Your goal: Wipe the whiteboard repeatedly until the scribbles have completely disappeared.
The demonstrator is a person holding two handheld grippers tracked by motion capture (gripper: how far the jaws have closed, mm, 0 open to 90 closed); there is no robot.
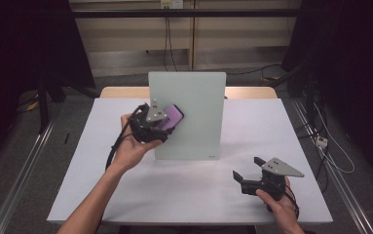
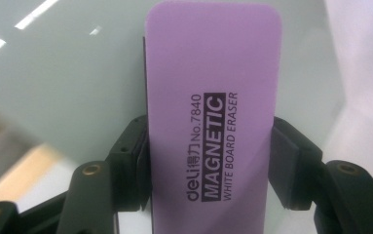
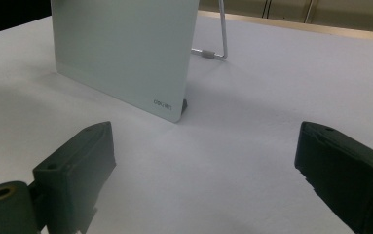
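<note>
A pale glass whiteboard (image 1: 194,112) stands propped upright on the white table (image 1: 125,195), seen from the side as the whiteboard (image 3: 121,53) in the right gripper view. My left gripper (image 1: 162,127) is shut on a purple magnetic whiteboard eraser (image 1: 173,117), held up against the board's left half. In the left gripper view the eraser (image 2: 212,112) stands lengthwise between both pads, its far end over the board's face (image 2: 77,73). My right gripper (image 1: 249,168) rests low on the table at the front right, jaws wide apart with nothing between them; its midpoint (image 3: 203,175) lies over bare table.
A wire stand (image 3: 218,48) props the board from behind. A wooden tabletop edge (image 1: 252,91) shows behind the white surface. Cables hang on the back wall (image 1: 167,44), and metal rails (image 1: 18,170) run along the floor on both sides.
</note>
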